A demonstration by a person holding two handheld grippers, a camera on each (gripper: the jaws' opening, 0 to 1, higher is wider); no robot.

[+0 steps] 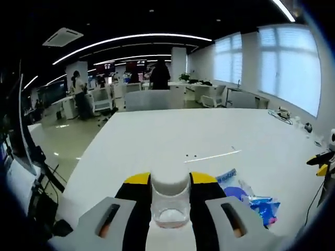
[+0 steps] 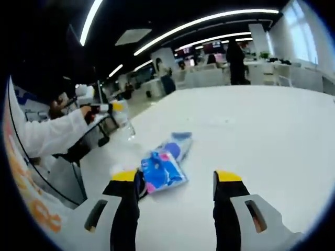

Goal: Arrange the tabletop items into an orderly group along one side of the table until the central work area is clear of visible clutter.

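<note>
Large white tabletop (image 1: 172, 136), surface mostly bare. Blue and white crinkled plastic packets (image 2: 163, 166) lie flat near one edge, just ahead of the right gripper (image 2: 177, 180); its jaws are spread, nothing between them. Left gripper (image 1: 170, 183): jaws pinch a small clear plastic cup (image 1: 170, 204) with a white lid, held upright over the table edge, packets close on its right.

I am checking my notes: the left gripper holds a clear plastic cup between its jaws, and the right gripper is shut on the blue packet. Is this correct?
Not quite. In the right gripper view the right gripper is open, the blue packet lying on the table beside its left jaw. The left gripper does hold the clear cup.
</note>
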